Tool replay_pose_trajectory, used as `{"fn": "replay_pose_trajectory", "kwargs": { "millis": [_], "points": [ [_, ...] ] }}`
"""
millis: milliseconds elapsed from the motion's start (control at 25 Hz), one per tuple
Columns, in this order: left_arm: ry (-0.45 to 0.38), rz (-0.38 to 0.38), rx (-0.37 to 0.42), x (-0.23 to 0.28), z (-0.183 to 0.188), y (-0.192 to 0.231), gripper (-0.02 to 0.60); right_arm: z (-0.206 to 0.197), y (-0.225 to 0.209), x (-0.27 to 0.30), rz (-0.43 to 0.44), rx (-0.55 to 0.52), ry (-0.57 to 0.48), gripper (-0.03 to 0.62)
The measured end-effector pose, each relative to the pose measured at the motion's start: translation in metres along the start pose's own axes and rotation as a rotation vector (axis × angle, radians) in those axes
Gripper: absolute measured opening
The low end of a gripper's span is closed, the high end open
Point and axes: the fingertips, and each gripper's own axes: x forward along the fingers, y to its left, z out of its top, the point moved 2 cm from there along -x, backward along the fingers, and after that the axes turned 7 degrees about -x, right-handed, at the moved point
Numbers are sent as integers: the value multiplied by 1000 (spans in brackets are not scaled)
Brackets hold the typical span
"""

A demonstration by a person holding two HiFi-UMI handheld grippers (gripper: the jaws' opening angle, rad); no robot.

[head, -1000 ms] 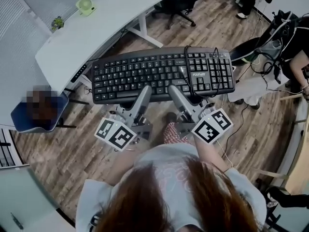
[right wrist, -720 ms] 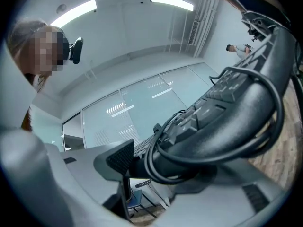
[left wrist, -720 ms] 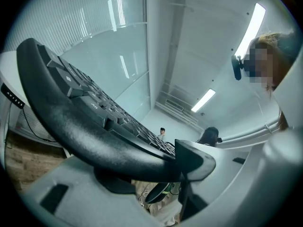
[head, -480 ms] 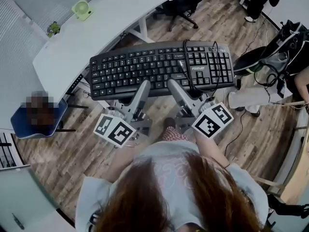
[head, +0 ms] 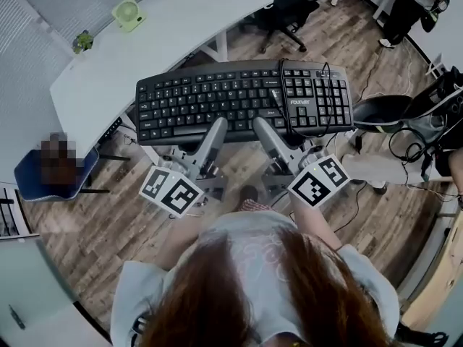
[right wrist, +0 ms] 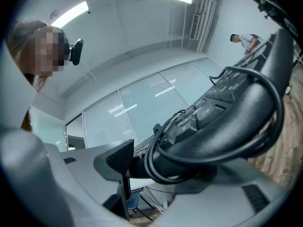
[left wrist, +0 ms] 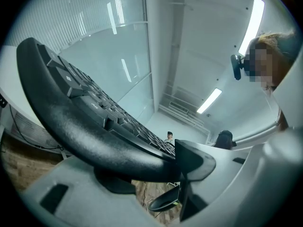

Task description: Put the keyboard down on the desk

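Keyboard (head: 242, 100) in the air, level and keys up, over wood floor (head: 87, 223). It is not on the counter (head: 130, 49), which lies at 10 o'clock from it, its near edge close to the keyboard's far left corner.

Left gripper (head: 215, 130) is on the near long edge, left of centre. In the left gripper view, the fingers (left wrist: 196, 160) are narrowed to the thickness of the keyboard (left wrist: 85, 122). One presses on the key side and the other sits under the base, with the front edge clamped between them.

Right gripper (head: 262, 130) is on the same edge, just at 3 o'clock of the left one. In the right gripper view, its fingers (right wrist: 118, 160) are narrowed the same way on the keyboard (right wrist: 227, 126). Loops of cable (right wrist: 156, 155) are caught in the grip beside the ribbed pad.

In the head view, the cable (head: 282, 85) is wound round the body between the main keys and the number pad.

On the counter, a small green fan (head: 127, 11) is at the far side and a small plant (head: 84, 40) is at 8 o'clock from it. A black chair (head: 286, 2) stands at 12 o'clock from the keyboard.
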Motion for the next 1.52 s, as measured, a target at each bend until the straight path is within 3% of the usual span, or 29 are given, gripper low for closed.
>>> {"fn": "replay_pose_trajectory", "kwargs": {
  "millis": [480,1520],
  "points": [
    [-17,18,48,-8,-1,-17,241,5,6,-11,35,12,-26,265],
    [-34,25,54,-5,-10,-7,242,-4,-5,-9,55,8,-19,265]
  ]
}}
